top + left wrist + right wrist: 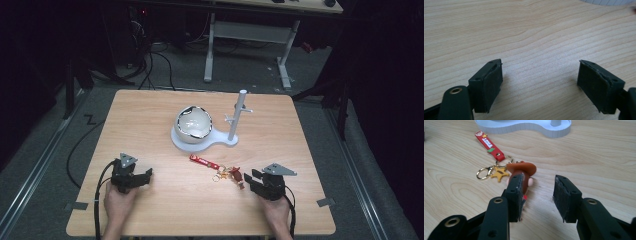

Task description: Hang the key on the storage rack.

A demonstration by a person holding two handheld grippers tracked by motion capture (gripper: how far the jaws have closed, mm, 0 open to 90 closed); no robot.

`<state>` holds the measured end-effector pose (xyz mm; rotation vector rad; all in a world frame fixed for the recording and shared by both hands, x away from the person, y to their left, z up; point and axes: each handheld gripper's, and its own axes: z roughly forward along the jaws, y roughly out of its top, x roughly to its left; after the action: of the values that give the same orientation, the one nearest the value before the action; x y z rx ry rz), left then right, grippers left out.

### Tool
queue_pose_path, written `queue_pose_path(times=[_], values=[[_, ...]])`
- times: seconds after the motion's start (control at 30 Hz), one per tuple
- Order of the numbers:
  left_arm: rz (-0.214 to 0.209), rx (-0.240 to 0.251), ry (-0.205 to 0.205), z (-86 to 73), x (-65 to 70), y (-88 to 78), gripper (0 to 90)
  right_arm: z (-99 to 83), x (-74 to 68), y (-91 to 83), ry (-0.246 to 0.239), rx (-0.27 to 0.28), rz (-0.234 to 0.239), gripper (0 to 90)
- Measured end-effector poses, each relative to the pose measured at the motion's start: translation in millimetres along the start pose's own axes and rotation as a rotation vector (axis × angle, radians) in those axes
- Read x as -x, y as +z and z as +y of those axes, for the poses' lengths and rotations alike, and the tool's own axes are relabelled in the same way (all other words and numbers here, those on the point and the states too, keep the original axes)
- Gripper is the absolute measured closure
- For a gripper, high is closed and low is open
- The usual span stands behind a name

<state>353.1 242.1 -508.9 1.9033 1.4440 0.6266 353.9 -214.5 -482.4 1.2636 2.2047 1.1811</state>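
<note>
A keychain lies on the wooden table right of centre: a red strap (pixel 202 161) (pixel 489 145), a gold ring (pixel 482 173), a gold star (pixel 499 173) and a small figure with a brown hat (pixel 236 174) (pixel 522 172). My right gripper (pixel 250 180) (pixel 537 192) rests open right at the figure. In the right gripper view the figure sits at the tip of the left-hand jaw, partly hidden behind it, and bare wood fills the gap. My left gripper (pixel 142 177) (pixel 539 80) is open low over bare wood at the front left.
A white bowl (pixel 194 122) sits on a white stand base (pixel 220 142) (pixel 524 126) with an upright peg post (pixel 237 117) at the table's middle. The base's edge (pixel 606 2) shows far ahead of the left gripper. A desk frame and cables stand beyond the table.
</note>
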Motion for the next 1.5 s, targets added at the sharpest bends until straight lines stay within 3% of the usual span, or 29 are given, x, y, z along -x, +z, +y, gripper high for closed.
queue_pose_path(times=[0.13,0.33,0.5,0.87,1.27,1.5], values=[[0.002,0.000,0.002,0.0,0.2,0.1,20.9,3.9,-5.7,6.5,-0.006,-0.005,0.027,58.6],[0.003,-0.002,0.004,0.1,0.5,0.1,20.6,5.7,-8.1,15.1,0.001,-0.019,0.032,58.2],[0.003,-0.002,0.004,0.1,0.5,0.1,20.7,8.8,-7.5,25.1,0.039,-0.038,0.031,52.8],[0.001,-0.001,0.002,0.1,0.3,0.1,20.6,9.2,-10.0,35.6,0.042,-0.061,0.043,52.8],[0.001,-0.001,0.002,0.1,0.2,0.1,20.7,8.2,-10.4,41.8,0.050,-0.072,0.074,55.8],[0.001,-0.001,0.002,0.1,0.2,0.1,20.6,6.1,-13.5,44.8,0.037,-0.084,0.077,64.6]])
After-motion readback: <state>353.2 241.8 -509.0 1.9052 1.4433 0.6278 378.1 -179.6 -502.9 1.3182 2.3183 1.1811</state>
